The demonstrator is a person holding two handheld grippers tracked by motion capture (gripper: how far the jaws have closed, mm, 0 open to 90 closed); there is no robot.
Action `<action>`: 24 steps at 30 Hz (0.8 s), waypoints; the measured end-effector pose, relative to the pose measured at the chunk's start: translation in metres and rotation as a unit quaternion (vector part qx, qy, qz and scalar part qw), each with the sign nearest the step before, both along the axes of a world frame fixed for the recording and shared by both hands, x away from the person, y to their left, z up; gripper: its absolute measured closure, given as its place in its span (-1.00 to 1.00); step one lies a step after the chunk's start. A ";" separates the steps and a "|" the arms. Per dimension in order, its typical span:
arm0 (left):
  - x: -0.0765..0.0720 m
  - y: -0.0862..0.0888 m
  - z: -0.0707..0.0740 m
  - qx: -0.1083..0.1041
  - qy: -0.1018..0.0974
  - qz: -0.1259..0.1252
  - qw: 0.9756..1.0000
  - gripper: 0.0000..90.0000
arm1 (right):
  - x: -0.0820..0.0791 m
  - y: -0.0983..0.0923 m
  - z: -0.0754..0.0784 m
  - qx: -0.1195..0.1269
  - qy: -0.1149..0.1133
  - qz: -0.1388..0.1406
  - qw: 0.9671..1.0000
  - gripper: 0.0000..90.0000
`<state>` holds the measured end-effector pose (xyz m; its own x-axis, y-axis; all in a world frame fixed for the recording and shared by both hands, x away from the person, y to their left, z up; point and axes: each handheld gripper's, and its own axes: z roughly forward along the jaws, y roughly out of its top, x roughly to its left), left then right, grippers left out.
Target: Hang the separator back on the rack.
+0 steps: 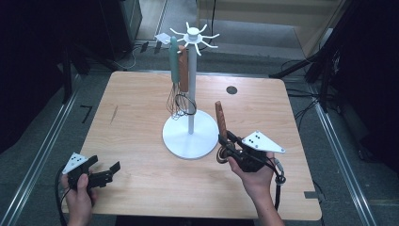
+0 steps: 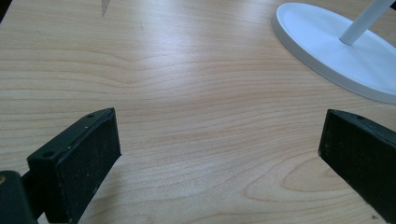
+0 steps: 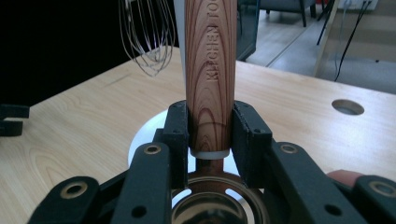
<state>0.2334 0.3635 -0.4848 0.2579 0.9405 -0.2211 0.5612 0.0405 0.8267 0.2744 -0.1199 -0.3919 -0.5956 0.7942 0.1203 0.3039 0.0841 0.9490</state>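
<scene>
A white utensil stand with hook arms on top rises from the middle of the wooden table. A green-handled whisk and a wood-handled whisk hang from its hooks. My right gripper is shut on the lower end of a wooden handle marked "KITCHEN TOOL"; the handle stands upright, just right of the stand's base. Below the jaws its metal end shows as a round ring. My left gripper rests open near the front left of the table, its pads wide apart over bare wood.
The stand's round white base lies ahead and to the right of the left gripper. A round cable hole sits in the table's far right part. Cables and dark frames stand on the floor around the table.
</scene>
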 end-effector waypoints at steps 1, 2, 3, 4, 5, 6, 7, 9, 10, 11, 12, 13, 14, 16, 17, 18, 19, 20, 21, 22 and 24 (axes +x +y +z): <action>0.000 0.000 0.000 0.000 0.000 0.000 1.000 -1.00 | 0.000 0.000 0.002 0.003 -0.003 0.000 1.000 0.57; 0.000 0.000 0.000 -0.001 -0.001 0.001 1.000 -1.00 | 0.000 0.000 0.004 0.006 -0.005 -0.001 1.000 0.57; 0.000 0.001 0.000 -0.002 0.000 0.001 1.000 -1.00 | 0.001 0.000 0.005 0.008 -0.010 -0.003 1.000 0.57; 0.000 0.001 0.000 -0.003 0.000 0.001 1.000 -1.00 | 0.001 0.001 0.007 0.009 -0.011 -0.002 1.000 0.57; 0.000 0.001 0.000 -0.003 0.000 0.001 1.000 -1.00 | 0.001 0.001 0.009 0.012 -0.015 -0.002 1.000 0.57; 0.000 0.001 0.000 -0.003 0.000 0.001 1.000 -1.00 | 0.001 0.002 0.011 0.011 -0.019 0.000 1.000 0.57; 0.000 0.001 0.000 -0.003 0.000 0.001 1.000 -1.00 | 0.001 0.003 0.013 0.013 -0.020 -0.001 1.000 0.57; 0.000 0.001 0.000 -0.004 0.000 0.002 1.000 -1.00 | 0.003 0.004 0.015 0.017 -0.023 0.003 1.000 0.57; 0.000 0.001 0.000 -0.004 0.000 0.002 1.000 -1.00 | 0.003 0.005 0.016 0.017 -0.025 0.002 1.000 0.57; 0.000 0.001 0.000 -0.005 0.000 0.002 1.000 -1.00 | 0.004 0.007 0.017 0.019 -0.026 0.003 0.999 0.57; 0.000 0.001 0.000 -0.005 0.000 0.002 1.000 -1.00 | 0.005 0.008 0.018 0.022 -0.028 0.003 0.999 0.57; 0.000 0.001 0.000 -0.005 0.000 0.002 1.000 -1.00 | 0.005 0.009 0.019 0.024 -0.031 0.005 0.999 0.57; 0.000 0.001 0.000 -0.004 0.001 0.001 1.000 -1.00 | 0.006 0.010 0.021 0.026 -0.034 0.005 0.999 0.57; 0.000 0.001 0.000 -0.005 0.001 0.002 1.000 -1.00 | 0.006 0.013 0.024 0.029 -0.037 0.006 0.999 0.57; 0.000 0.001 0.000 -0.005 0.001 0.002 1.000 -1.00 | 0.007 0.014 0.025 0.029 -0.039 0.006 0.999 0.57; 0.000 0.001 0.000 -0.005 0.000 0.002 1.000 -1.00 | 0.008 0.016 0.027 0.029 -0.043 0.007 0.999 0.57; 0.000 0.001 0.000 -0.006 0.000 0.002 1.000 -1.00 | 0.008 0.017 0.029 0.031 -0.044 0.008 0.999 0.57; 0.000 0.001 0.000 -0.006 0.001 0.002 1.000 -1.00 | 0.009 0.018 0.031 0.031 -0.046 0.009 0.998 0.57; 0.000 0.001 0.000 -0.006 0.001 0.002 1.000 -1.00 | 0.009 0.019 0.033 0.033 -0.048 0.009 0.998 0.57; 0.000 0.001 0.000 -0.006 0.001 0.002 1.000 -1.00 | 0.010 0.019 0.034 0.034 -0.052 0.010 0.998 0.57; 0.000 0.001 0.000 -0.007 0.001 0.002 1.000 -1.00 | 0.011 0.021 0.038 0.035 -0.058 0.006 0.998 0.57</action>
<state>0.2338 0.3646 -0.4851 0.2534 0.9383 -0.2354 0.5633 0.0547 0.8244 0.2858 -0.0993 -0.3539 -0.6178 0.7793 0.1047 0.1909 0.0195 0.9814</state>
